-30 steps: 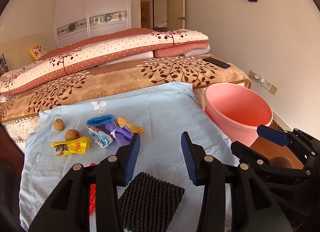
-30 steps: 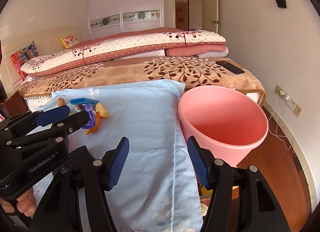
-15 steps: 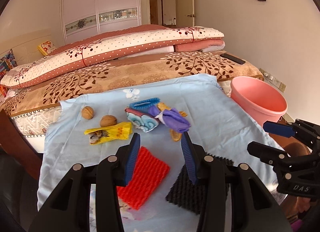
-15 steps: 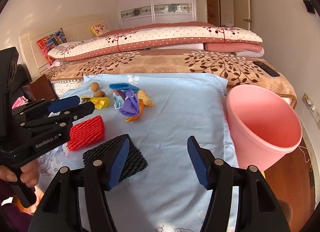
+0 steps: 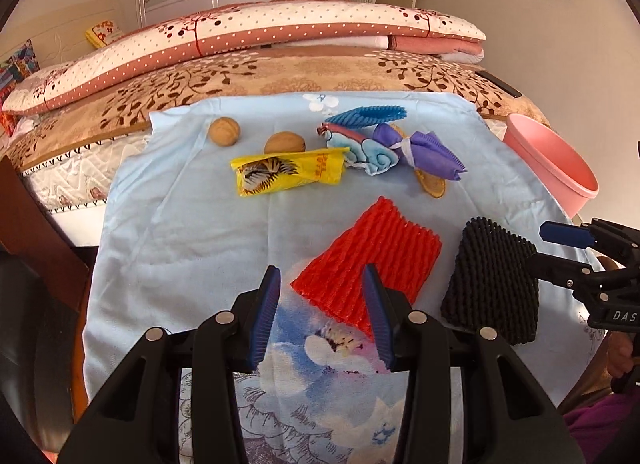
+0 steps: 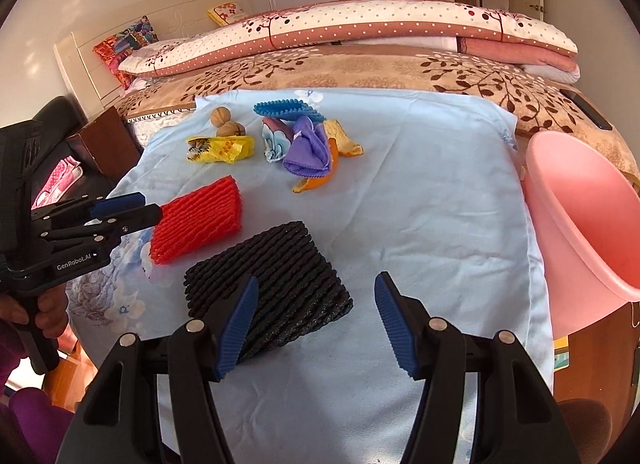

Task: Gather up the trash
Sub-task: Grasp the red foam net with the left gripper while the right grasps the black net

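Right wrist: both tools gape empty, black net (image 6: 267, 284) before pink bucket (image 6: 576, 220).

A light blue cloth (image 6: 420, 200) with a floral print along its near edge is spread over the foot of the bed (image 6: 360, 68). On the cloth, a black foam net (image 6: 272, 284) lies nearest, with a red foam net (image 6: 200, 218) at its 10 o'clock, close but apart. Farther back, two walnuts (image 5: 252, 136) sit just behind a yellow wrapper (image 5: 288, 174). At the wrapper's 3 o'clock, a blue foam net (image 5: 368, 116), a purple cloth (image 5: 424, 150), a pale blue wrapper (image 5: 368, 150) and orange peel (image 6: 320, 176) huddle together. A folded quilt (image 5: 260, 34) lies across the bed behind.
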`<action>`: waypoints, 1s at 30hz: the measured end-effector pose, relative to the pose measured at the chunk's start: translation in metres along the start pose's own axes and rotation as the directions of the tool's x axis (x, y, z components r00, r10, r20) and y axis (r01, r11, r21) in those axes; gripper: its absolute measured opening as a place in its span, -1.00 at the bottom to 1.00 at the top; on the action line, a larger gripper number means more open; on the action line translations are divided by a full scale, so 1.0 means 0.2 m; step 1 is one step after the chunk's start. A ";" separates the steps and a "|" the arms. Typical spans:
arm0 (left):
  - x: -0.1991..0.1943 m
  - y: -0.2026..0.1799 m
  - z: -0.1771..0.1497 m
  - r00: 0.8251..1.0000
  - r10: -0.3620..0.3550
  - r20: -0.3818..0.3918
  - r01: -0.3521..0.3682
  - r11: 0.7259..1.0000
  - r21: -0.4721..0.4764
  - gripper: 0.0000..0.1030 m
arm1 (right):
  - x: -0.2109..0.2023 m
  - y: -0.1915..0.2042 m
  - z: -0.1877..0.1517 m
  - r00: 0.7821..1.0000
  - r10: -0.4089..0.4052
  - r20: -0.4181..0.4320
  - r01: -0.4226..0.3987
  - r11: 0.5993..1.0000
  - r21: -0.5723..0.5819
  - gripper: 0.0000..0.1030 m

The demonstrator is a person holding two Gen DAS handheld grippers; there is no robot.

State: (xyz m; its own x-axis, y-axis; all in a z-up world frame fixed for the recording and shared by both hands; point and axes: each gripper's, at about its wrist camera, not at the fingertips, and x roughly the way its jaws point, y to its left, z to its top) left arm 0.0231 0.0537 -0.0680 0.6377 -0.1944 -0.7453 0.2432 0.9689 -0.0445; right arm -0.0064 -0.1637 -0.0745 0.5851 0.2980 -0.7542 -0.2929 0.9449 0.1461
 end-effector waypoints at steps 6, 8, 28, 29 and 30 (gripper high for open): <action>0.09 0.01 0.01 0.998 -0.026 -0.066 0.025 1.000 -0.017 -0.16 | 0.07 -0.01 0.00 0.998 0.005 -0.063 -0.005 1.000 0.007 0.20; 0.09 0.00 0.01 0.997 -0.037 -0.066 0.036 0.999 -0.018 -0.16 | 0.09 -0.01 0.00 0.997 0.015 -0.074 -0.014 1.000 0.007 0.20; -0.03 -0.04 0.06 0.999 -0.036 0.005 0.036 0.998 -0.054 -0.84 | -0.01 0.01 0.02 0.997 0.069 0.019 -0.069 0.998 0.001 -0.79; -0.05 -0.05 0.07 0.999 -0.040 0.015 0.041 0.998 -0.054 -0.84 | -0.03 0.01 0.03 0.997 0.064 0.032 -0.064 0.998 0.005 -0.79; -0.06 -0.05 0.08 0.999 -0.045 0.026 0.046 0.998 -0.052 -0.84 | -0.05 0.00 0.03 0.997 0.059 0.045 -0.059 0.998 0.009 -0.80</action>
State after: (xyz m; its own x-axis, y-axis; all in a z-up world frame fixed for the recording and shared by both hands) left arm 0.0238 0.0433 -0.0483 0.6447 -0.2415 -0.7252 0.2339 0.9656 -0.1137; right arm -0.0068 -0.1663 -0.0627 0.6004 0.3585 -0.7148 -0.3202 0.9269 0.1960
